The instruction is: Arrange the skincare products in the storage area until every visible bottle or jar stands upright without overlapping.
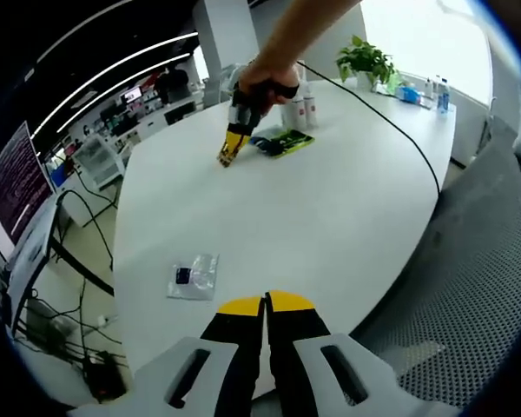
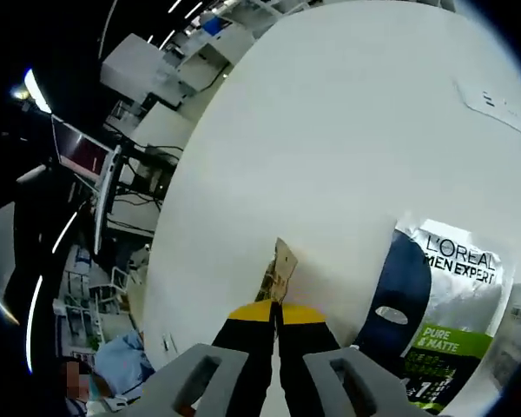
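Bottles [image 1: 300, 106] upright near table [image 1: 330, 217] far edge (broad bare top), flat sachet [image 2: 447, 304] beside.

Most of the white table [image 1: 330, 217] lies bare and open to passage, with only a small clear packet [image 1: 194, 276] lying near its near edge. At the far end, white bottles [image 1: 301, 106], a green-and-black pouch [image 1: 282, 142] and a potted plant [image 1: 365, 61] crowd the surface, and a black cable [image 1: 399, 130] crosses the right side.
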Available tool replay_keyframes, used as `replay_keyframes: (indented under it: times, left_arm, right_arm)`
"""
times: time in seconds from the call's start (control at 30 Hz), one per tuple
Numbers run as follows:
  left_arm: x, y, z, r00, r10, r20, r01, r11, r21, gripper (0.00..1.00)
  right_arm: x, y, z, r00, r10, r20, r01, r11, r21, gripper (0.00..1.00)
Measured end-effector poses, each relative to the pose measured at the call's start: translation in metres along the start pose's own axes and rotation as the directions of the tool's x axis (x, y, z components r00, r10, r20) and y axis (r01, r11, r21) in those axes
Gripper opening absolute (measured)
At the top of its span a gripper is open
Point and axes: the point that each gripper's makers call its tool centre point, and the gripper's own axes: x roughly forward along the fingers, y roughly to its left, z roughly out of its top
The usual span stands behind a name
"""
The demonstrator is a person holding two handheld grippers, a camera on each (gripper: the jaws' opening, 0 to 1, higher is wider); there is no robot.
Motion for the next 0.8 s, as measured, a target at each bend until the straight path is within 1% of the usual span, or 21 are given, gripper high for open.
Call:
replay_keyframes:
  times: [0.03,0.1,0.2,0.23,0.3,0.33,0.37,0.4,0.43,0.47,0.53,0.57,0.6,0.63,0.67,0.7,0.73,0.77,0.8]
  left_arm:
    - [0.0,-0.001,-0.001,1.0,-0.002,-0.003,0.002,1.0,0.003,0.0]
    - [-0.001,0.0,0.001,1.0,0.0,0.002,0.0,1.0,0.004,0.0]
    - [-0.001,-0.001,0.001,1.0,-0.002,0.003,0.002,1.0,0.007,0.0]
    - [-0.001,-0.001,0.0,1.0,-0.003,0.0,0.003,1.0,0.011,0.0]
    - [-0.001,-0.002,0.0,1.0,-0.004,-0.003,0.004,1.0,0.013,0.0]
    - [-0.001,-0.002,0.0,1.0,-0.006,-0.003,0.006,1.0,0.015,0.0]
    - [-0.001,-0.003,0.0,1.0,-0.008,-0.005,0.008,1.0,0.018,0.0]
    - [-0.001,-0.003,0.0,1.0,-0.008,-0.006,0.008,1.0,0.021,0.0]
    - [-0.001,-0.003,0.0,1.0,-0.008,-0.005,0.008,1.0,0.024,0.0]
    - [-0.001,-0.003,0.001,1.0,-0.008,-0.003,0.008,1.0,0.024,0.0]
    - [-0.001,-0.003,0.001,1.0,-0.008,0.001,0.008,1.0,0.022,0.0]
    - [-0.001,-0.003,0.001,1.0,-0.008,0.002,0.008,1.0,0.023,0.0]
    - [-0.001,-0.003,0.002,1.0,-0.008,0.006,0.008,1.0,0.024,0.0]
    - [-0.002,-0.003,0.002,1.0,-0.007,0.007,0.007,1.0,0.023,0.0]
    - [-0.002,-0.002,0.002,1.0,-0.006,0.009,0.006,1.0,0.023,0.0]
    - [-0.002,-0.002,0.002,1.0,-0.005,0.011,0.004,1.0,0.022,0.0]
    - [-0.002,-0.002,0.002,1.0,-0.003,0.011,0.003,1.0,0.023,0.0]
    - [-0.002,-0.001,0.002,1.0,-0.002,0.009,0.001,1.0,0.024,0.0]
    - [-0.002,-0.001,0.001,1.0,0.0,0.005,0.0,1.0,0.024,0.0]
  right_arm:
    - [0.0,-0.001,0.0,1.0,-0.009,0.005,0.009,1.0,-0.002,0.0]
    - [-0.002,-0.009,0.001,0.998,-0.05,0.026,0.051,0.998,-0.039,0.0]
    - [-0.004,-0.014,0.0,0.997,-0.063,0.033,0.064,0.997,-0.03,0.03]
    - [-0.005,-0.015,0.003,0.996,-0.069,0.05,0.071,0.997,-0.038,0.04]
    - [-0.007,-0.014,0.004,0.996,-0.065,0.062,0.069,0.996,-0.056,0.05]
    - [-0.008,-0.013,0.005,0.996,-0.06,0.066,0.064,0.996,-0.056,0.07]
    - [-0.008,-0.015,0.004,0.995,-0.065,0.072,0.069,0.996,-0.051,0.13]
    - [-0.008,-0.017,0.003,0.994,-0.072,0.077,0.076,0.996,-0.055,0.16]
    - [-0.009,-0.017,0.0,0.995,-0.071,0.076,0.075,0.996,-0.057,0.16]
    - [-0.01,-0.019,-0.001,0.994,-0.077,0.077,0.082,0.994,-0.07,0.15]
    - [-0.013,-0.021,-0.005,0.993,-0.093,0.073,0.104,0.982,-0.156,0.14]
    - [-0.016,-0.022,-0.007,0.991,-0.115,0.069,0.126,0.973,-0.195,0.15]
    - [-0.016,-0.015,-0.002,0.99,-0.091,0.104,0.116,0.955,-0.272,0.16]
    - [-0.017,-0.011,-0.001,0.989,-0.087,0.118,0.118,0.952,-0.283,0.17]
    - [-0.018,-0.005,0.002,0.989,-0.074,0.125,0.113,0.93,-0.35,0.18]
    - [-0.018,-0.002,0.004,0.989,-0.068,0.132,0.113,0.922,-0.371,0.17]
    - [-0.019,0.002,0.011,0.985,-0.085,0.149,0.144,0.878,-0.457,0.17]
    - [-0.018,0.005,0.013,0.985,-0.076,0.153,0.143,0.858,-0.493,0.18]
    - [-0.014,0.012,0.018,0.986,-0.065,0.155,0.144,0.806,-0.575,0.19]
